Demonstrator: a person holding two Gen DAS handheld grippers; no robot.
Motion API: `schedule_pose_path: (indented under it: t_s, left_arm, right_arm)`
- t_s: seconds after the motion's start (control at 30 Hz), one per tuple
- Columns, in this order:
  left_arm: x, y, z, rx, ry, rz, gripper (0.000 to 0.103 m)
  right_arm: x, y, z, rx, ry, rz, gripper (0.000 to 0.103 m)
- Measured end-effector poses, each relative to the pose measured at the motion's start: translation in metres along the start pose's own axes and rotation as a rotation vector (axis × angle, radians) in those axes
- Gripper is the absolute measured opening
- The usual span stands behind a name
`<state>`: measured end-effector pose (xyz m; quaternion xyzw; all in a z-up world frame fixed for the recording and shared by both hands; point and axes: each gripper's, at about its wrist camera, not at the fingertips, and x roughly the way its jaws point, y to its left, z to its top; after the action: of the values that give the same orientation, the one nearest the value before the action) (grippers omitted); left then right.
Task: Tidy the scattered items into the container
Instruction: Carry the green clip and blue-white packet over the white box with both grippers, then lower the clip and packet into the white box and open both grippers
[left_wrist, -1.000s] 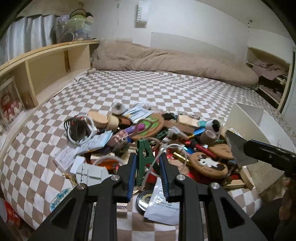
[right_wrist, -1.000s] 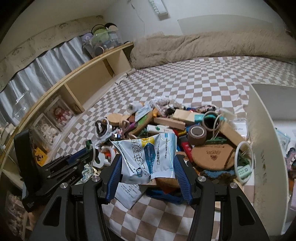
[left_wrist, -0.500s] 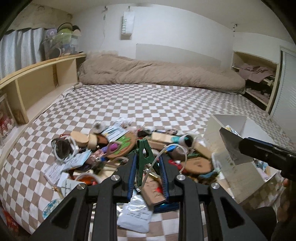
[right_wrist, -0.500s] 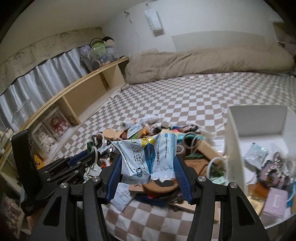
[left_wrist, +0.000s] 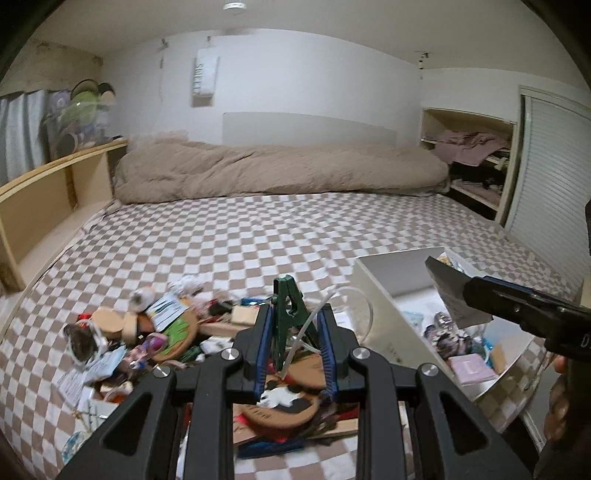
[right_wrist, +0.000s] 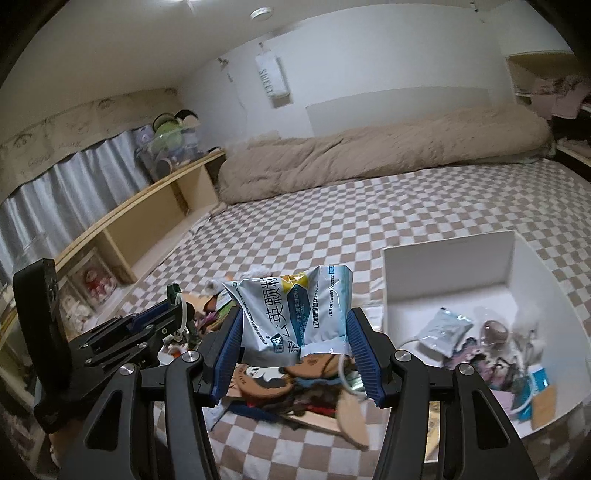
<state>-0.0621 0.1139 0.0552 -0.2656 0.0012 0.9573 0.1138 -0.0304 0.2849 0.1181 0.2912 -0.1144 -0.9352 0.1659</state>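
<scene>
Right gripper (right_wrist: 295, 347) clamps sachet (right_wrist: 291, 314); left gripper (left_wrist: 293, 347) pinches green clip (left_wrist: 287, 314); box (right_wrist: 448, 258) ahead-right, partly filled; pile (left_wrist: 147, 339) ahead-left remains; both loads undelivered.

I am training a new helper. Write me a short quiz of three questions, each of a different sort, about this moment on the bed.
1. True or false: the right gripper is shut on a blue-white sachet.
2. What does the left gripper hold? A) green clip B) tape roll C) wooden coaster
3. Fill in: the white box lies on the right gripper's ____ side.

Key: 1 true; 2 A; 3 right.
</scene>
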Motion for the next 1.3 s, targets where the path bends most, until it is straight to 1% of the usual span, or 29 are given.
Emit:
schedule_pose_path:
  t_s: [0.23,0.33,0.5,0.63,0.83,0.93,1.1,1.2,1.3]
  left_arm:
    - [0.008,-0.032,0.018,0.016,-0.025,-0.07,0.024]
    - [0.015,-0.05,0.026,0.037,-0.033,-0.098,0.024]
    - [0.027,-0.073,0.035,0.053,-0.03,-0.145,0.024]
    - [0.039,-0.091,0.039,0.075,-0.023,-0.168,0.024]
    - [0.062,-0.11,0.042,0.079,0.007,-0.204,0.024]
    - [0.078,-0.117,0.047,0.068,0.033,-0.23,0.024]
    - [0.099,-0.13,0.055,0.073,0.053,-0.241,0.024]
    - [0.117,-0.135,0.065,0.07,0.082,-0.253,0.024]
    - [0.137,-0.141,0.073,0.075,0.131,-0.259,0.024]
  right_arm:
    - [-0.019,-0.023,0.008,0.022,-0.037,-0.054,0.057]
    - [-0.029,-0.038,0.011,0.04,-0.051,-0.074,0.057]
    - [-0.039,-0.06,0.015,0.06,-0.062,-0.12,0.057]
    - [-0.04,-0.085,0.018,0.101,-0.052,-0.131,0.057]
    - [-0.028,-0.124,0.026,0.148,0.016,-0.176,0.057]
    - [-0.017,-0.139,0.032,0.146,0.058,-0.198,0.057]
    - [0.008,-0.158,0.045,0.135,0.12,-0.238,0.057]
    - [0.021,-0.17,0.051,0.135,0.152,-0.254,0.057]
    - [0.036,-0.182,0.056,0.141,0.192,-0.267,0.057]
